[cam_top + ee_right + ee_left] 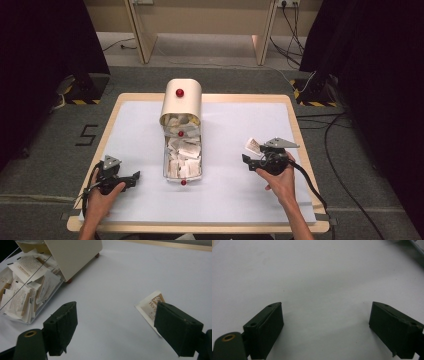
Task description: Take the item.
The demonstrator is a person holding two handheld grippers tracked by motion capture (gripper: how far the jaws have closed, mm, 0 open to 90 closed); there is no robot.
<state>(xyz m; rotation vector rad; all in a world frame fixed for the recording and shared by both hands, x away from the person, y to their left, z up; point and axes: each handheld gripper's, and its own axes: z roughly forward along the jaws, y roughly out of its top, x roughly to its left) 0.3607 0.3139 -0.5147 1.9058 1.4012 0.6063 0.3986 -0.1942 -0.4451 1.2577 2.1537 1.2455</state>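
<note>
Nearest, the right gripper (115, 325) stands wide open and empty beside one sachet (149, 307) lying loose toward the counter's right edge, likely still ungrasped, while the left gripper (325, 327) waits open, empty.

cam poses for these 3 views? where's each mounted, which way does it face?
High view: above the person's side, looking forward and down at the table; both forearms, left hand-held gripper, right hand-held gripper.
Left gripper view: rides the left hand-held gripper, faces bare white tabletop; jaws wide apart.
Right gripper view: rides the right one, faces the packet tray; jaws apart, loose packet.
Shared: tray and packet, high and right views.
</note>
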